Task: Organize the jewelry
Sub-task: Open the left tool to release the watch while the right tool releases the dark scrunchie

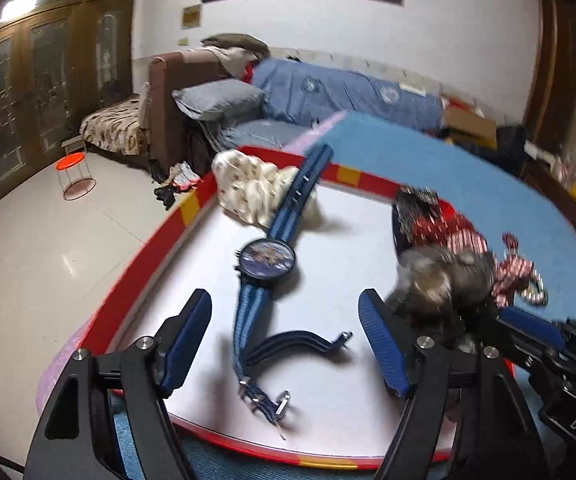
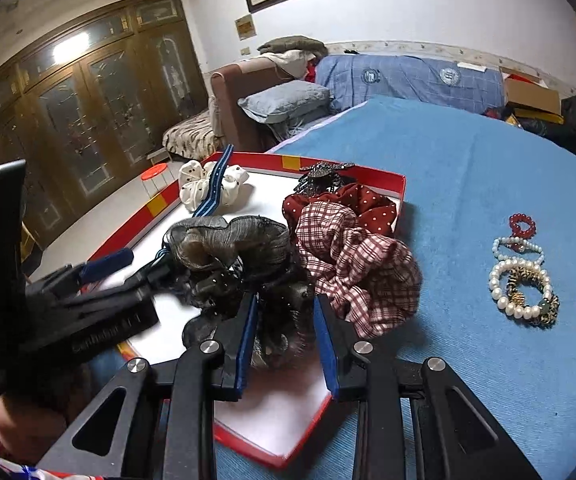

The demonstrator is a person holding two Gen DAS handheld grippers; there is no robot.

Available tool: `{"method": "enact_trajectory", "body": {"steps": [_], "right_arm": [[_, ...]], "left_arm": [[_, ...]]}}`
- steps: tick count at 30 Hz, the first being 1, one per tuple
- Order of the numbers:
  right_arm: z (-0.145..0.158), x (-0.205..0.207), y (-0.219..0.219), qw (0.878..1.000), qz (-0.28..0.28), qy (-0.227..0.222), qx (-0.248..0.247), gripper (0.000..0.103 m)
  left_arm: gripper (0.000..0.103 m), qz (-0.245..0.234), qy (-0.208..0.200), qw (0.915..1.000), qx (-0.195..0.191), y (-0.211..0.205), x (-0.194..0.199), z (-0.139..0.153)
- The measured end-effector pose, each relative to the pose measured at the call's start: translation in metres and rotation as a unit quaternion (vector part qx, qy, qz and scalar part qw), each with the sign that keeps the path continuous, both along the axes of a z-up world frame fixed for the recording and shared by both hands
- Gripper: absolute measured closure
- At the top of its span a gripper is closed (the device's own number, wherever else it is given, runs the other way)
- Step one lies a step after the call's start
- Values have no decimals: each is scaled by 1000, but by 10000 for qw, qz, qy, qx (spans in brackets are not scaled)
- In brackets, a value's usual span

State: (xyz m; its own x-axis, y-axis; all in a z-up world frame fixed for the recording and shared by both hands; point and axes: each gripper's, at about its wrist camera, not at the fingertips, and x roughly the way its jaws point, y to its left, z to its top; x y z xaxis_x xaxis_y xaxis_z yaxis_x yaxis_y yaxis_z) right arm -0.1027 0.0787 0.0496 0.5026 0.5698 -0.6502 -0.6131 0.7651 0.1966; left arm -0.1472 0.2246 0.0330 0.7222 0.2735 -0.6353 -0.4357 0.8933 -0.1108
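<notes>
The watch (image 1: 267, 264) is seen lying in the red-rimmed tray (image 1: 143, 264), its strap running from 12 to 6 o'clock between the spread, empty jaws of the left gripper (image 1: 285, 344), which is nearer. At 3 o'clock, the grey scrunchie (image 2: 227, 248) is pinched by the right gripper (image 2: 285, 332); the plaid scrunchie (image 2: 352, 264) crowds alongside.

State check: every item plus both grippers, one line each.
left gripper: open, empty, over watch strap
right gripper: shut on grey scrunchie
watch: unbuckled, flat in tray
white scrunchie: in tray, under strap
plaid scrunchie: over tray edge
bracelets: on blue cloth, outside tray
</notes>
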Motion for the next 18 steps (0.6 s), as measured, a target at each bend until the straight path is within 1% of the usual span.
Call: {"method": "enact_trajectory", "body": {"steps": [3,4,5,8,10,13,16,18], "right_arm": [[1,0,-4,9999,87,78,103,71],[1,-1,-4,9999,77,59,98,70],[0,-1,-4,9999,77,71,91,65],[-5,-1,-5,9992,155,263,260,65],[-3,-2,-6,9986,227,303,376,65],[-2,-6,-3,9988,375,137,270,65],[-4,-6,-2,9982,510,147,295,65],[-4,-7,-1,9980,574,63,244,65]], "left_arm": [[28,-3,47,9999,-97,1,0,-2],[28,28,41,10000,-79,0,1,-1],[28,37,37,10000,-64,0,2,-1],[28,-17,64,10000,-14,-2,5,0],[28,-31,95,9999,23,-5,6,1],[28,117,92,9999,6,-2,6,1],[28,250,116,9996,-98,3,7,0],[28,232,164,9994,-180,6,9,-2]]}}
